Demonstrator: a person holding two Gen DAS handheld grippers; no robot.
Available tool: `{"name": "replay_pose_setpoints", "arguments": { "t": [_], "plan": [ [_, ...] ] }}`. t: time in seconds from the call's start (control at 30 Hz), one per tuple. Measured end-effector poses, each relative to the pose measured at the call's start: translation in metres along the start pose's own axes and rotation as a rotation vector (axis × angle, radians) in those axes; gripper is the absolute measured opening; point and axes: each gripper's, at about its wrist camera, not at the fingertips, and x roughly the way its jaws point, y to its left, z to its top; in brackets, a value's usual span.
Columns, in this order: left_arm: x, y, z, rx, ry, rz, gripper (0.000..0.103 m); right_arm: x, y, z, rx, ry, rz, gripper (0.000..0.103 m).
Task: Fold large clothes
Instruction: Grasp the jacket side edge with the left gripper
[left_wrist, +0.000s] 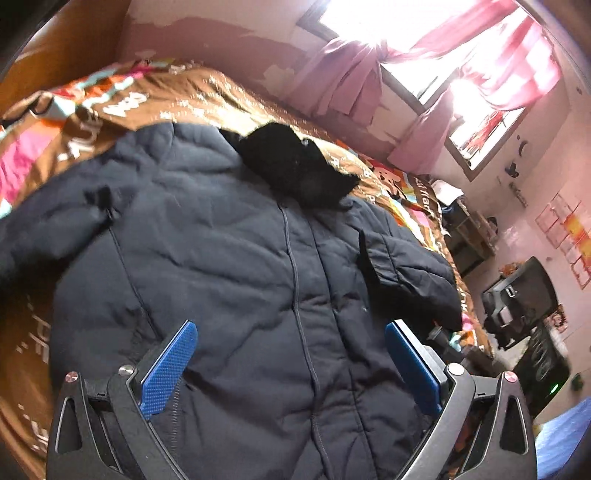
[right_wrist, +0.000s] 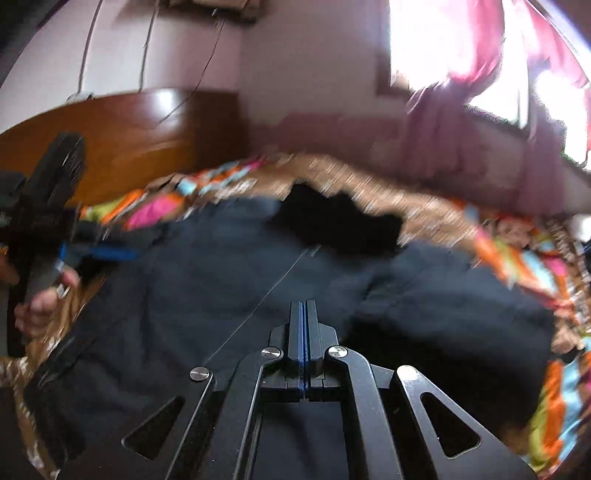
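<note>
A large dark navy padded jacket (left_wrist: 229, 266) lies spread face up on the bed, zipper down its middle, black furry collar (left_wrist: 295, 162) at the far end. One sleeve (left_wrist: 402, 266) is folded across its right side. My left gripper (left_wrist: 290, 328) hovers above the jacket's lower front, open wide, nothing between its blue pads (left_wrist: 166, 369). In the blurred right wrist view the jacket (right_wrist: 221, 295) fills the middle. My right gripper (right_wrist: 303, 306) is shut with nothing in it, above the jacket. The left gripper (right_wrist: 99, 253) shows at the left edge, held by a hand (right_wrist: 40, 306).
The bed has a brown, brightly patterned cover (left_wrist: 92, 103) and a wooden headboard (right_wrist: 129, 136). Pink curtains (left_wrist: 351, 74) hang at a bright window. To the right of the bed stand cluttered shelves (left_wrist: 469, 229) and dark bags (left_wrist: 521, 295) on the floor.
</note>
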Motion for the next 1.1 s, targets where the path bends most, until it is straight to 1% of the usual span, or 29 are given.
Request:
{"name": "replay_pose_setpoints", "arguments": {
  "t": [0.03,0.1,0.13,0.17,0.2,0.23,0.3,0.37,0.4,0.43,0.47,0.53,0.57,0.6,0.7,0.73,0.8,0.83,0.9,0.93,0.97,1.0,1.07,1.1],
  "plan": [
    [0.005,-0.002,-0.001,0.000,0.003,-0.015,0.102,0.001,-0.002,-0.009,0.011,0.018,0.006,0.003],
    [0.015,-0.008,-0.003,0.010,0.012,-0.035,0.102,-0.003,-0.009,-0.029,0.063,0.041,0.010,0.017],
    [0.023,-0.014,-0.002,0.021,0.021,-0.046,0.102,-0.003,-0.011,-0.035,0.089,0.042,0.001,0.041],
    [0.030,-0.021,-0.002,0.033,0.030,-0.054,0.102,-0.014,-0.021,-0.047,0.124,0.025,-0.024,0.062],
    [0.038,-0.028,-0.002,0.044,0.039,-0.061,0.102,-0.016,-0.028,-0.048,0.138,0.008,-0.041,0.065],
    [0.048,-0.037,-0.001,0.054,0.050,-0.066,0.102,-0.029,-0.038,-0.055,0.156,-0.028,-0.071,0.065],
    [0.065,-0.053,0.001,0.062,0.063,-0.084,0.102,-0.040,-0.052,-0.056,0.178,-0.066,-0.118,0.065],
    [0.090,-0.071,0.008,0.051,0.083,-0.124,0.102,-0.054,-0.072,-0.059,0.205,-0.113,-0.197,0.065],
    [0.097,-0.076,0.009,0.044,0.088,-0.137,0.101,-0.059,-0.080,-0.059,0.216,-0.128,-0.230,0.066],
    [0.110,-0.083,0.013,0.031,0.099,-0.153,0.097,-0.067,-0.093,-0.063,0.234,-0.149,-0.264,0.066],
    [0.123,-0.090,0.017,0.017,0.111,-0.167,0.095,-0.069,-0.102,-0.063,0.250,-0.158,-0.280,0.066],
    [0.145,-0.102,0.021,0.000,0.131,-0.177,0.088,-0.069,-0.118,-0.063,0.302,-0.169,-0.285,0.066],
    [0.154,-0.106,0.023,-0.007,0.141,-0.173,0.085,-0.075,-0.128,-0.068,0.336,-0.178,-0.280,0.066],
    [0.164,-0.109,0.024,-0.017,0.156,-0.169,0.080,-0.072,-0.133,-0.069,0.355,-0.184,-0.280,0.066],
    [0.197,-0.115,0.025,-0.076,0.241,-0.160,0.078,-0.071,-0.147,-0.077,0.396,-0.193,-0.276,0.066],
    [0.202,-0.115,0.024,-0.090,0.262,-0.162,0.076,-0.072,-0.150,-0.079,0.409,-0.198,-0.275,0.066],
    [0.212,-0.115,0.019,-0.119,0.307,-0.154,0.074,-0.058,-0.151,-0.077,0.418,-0.207,-0.272,0.066],
    [0.216,-0.116,0.016,-0.134,0.323,-0.149,0.074,-0.058,-0.152,-0.078,0.422,-0.211,-0.273,0.066],
    [0.219,-0.117,0.012,-0.154,0.319,-0.152,0.072,-0.054,-0.152,-0.079,0.425,-0.218,-0.264,0.066],
    [0.219,-0.117,0.012,-0.168,0.318,-0.156,0.065,-0.053,-0.153,-0.079,0.423,-0.220,-0.266,0.066],
    [0.220,-0.116,0.011,-0.191,0.318,-0.166,0.061,-0.053,-0.153,-0.079,0.419,-0.222,-0.265,0.066],
    [0.223,-0.115,0.011,-0.223,0.319,-0.178,0.054,-0.052,-0.153,-0.078,0.417,-0.224,-0.263,0.066],
    [0.225,-0.110,0.011,-0.300,0.308,-0.186,0.048,-0.052,-0.154,-0.079,0.417,-0.231,-0.265,0.066],
    [0.226,-0.107,0.011,-0.347,0.289,-0.192,0.035,-0.052,-0.155,-0.080,0.419,-0.231,-0.267,0.066]
  ]
}}
